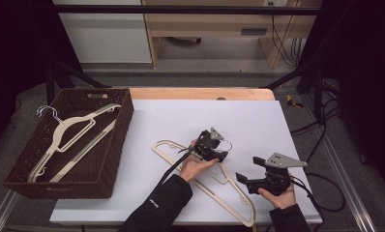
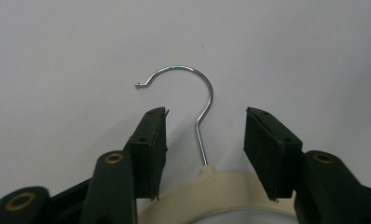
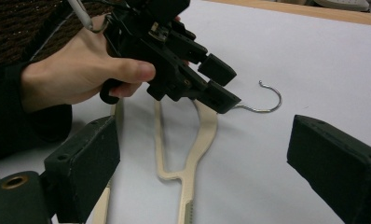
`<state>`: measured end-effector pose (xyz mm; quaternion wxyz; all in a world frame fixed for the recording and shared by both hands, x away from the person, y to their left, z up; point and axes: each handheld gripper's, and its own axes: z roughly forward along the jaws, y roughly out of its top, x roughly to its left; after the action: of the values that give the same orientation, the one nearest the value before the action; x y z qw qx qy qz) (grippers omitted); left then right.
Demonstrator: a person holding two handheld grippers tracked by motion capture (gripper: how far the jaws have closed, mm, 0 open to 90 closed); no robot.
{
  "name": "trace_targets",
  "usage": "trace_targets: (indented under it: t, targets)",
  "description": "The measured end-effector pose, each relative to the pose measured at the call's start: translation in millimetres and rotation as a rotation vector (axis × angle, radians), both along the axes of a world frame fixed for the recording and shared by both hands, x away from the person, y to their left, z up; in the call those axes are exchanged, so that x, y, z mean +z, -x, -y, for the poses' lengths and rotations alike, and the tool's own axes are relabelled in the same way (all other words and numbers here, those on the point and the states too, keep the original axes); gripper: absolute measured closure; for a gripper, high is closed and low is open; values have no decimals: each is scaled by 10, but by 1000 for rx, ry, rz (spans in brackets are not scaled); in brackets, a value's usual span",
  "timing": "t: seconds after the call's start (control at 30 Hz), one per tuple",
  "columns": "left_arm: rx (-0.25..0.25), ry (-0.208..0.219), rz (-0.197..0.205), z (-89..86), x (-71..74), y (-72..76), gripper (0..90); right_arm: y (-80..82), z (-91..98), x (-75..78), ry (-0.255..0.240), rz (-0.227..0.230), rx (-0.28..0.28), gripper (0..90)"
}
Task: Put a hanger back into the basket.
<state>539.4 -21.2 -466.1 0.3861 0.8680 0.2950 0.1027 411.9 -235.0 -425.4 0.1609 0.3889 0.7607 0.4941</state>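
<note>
Between the left claw (image 2: 206, 140) pads sat the hanger (image 1: 214, 181) neck, wire hook (image 2: 193, 93) stem pointing straight ahead along the claw axis; jaws part-closed, not yet touching it. Hanger lay flat on the table (image 1: 258, 121), body running back toward the person. Right claw (image 1: 245, 169) gaped open, just beside, farther off.

A cream hanger (image 1: 207, 181) lies flat on the white bench (image 1: 258, 121), well to the right of the brown wicker basket (image 1: 108, 159), which holds two more hangers (image 1: 67, 137). The left tongs (image 1: 222, 155) sit at its hook end; the right tongs (image 1: 244, 178) hover just beside it.
</note>
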Motion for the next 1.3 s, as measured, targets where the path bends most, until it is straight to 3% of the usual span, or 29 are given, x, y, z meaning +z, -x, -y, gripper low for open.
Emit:
trace_targets:
  t: [0.27, 0.6, 0.77, 0.93, 1.3]
  targets:
    - [12, -23, -20, 58, -102, -37, 601, -5, -3, -6, 2, 1, 4, 96]
    - [39, -65, 13, 95, -103, -12, 716, -5, 3, 0, 3, -1, -3, 97]
    - [41, -92, 4, 123, -82, 13, 782, -4, 0, 4, -4, -3, 2, 97]
    - [66, -88, -12, 139, -78, 38, 868, -6, -1, 5, -3, -4, -4, 97]
    - [126, -51, -48, 130, -74, 41, 886, -10, -1, -2, -4, -10, 6, 100]
